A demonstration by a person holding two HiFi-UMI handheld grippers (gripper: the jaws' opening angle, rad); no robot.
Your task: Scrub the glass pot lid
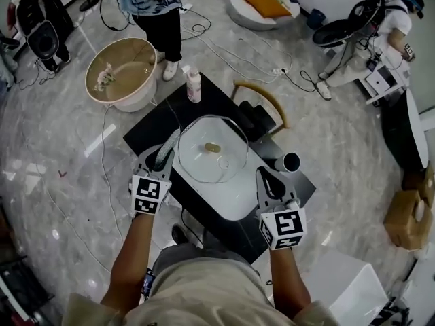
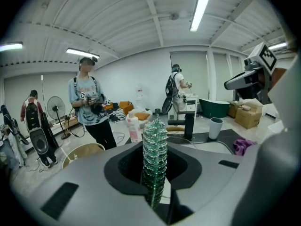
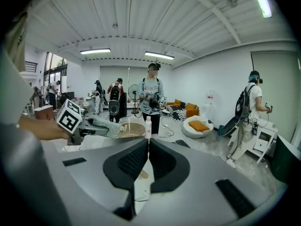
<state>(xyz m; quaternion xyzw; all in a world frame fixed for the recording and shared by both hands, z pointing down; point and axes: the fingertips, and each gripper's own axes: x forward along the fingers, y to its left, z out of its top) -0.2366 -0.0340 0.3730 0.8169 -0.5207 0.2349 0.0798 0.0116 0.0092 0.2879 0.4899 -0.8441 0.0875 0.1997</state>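
Two grippers [image 1: 165,155] [image 1: 266,176] clamp one scrubber [image 2: 154,159], one lid [image 1: 204,163]

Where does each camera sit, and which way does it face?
Head view: on the person's head, looking steeply down at the glass pot lid over the basin; both forearms, left gripper and right gripper show.
Left gripper view: on the left gripper, facing out into the room; its jaws clamp a green scrubber.
Right gripper view: on the right gripper, facing the room too; its jaws pinch the lid's rim.
Shared: both gripper views see the pink bottle and the other gripper.
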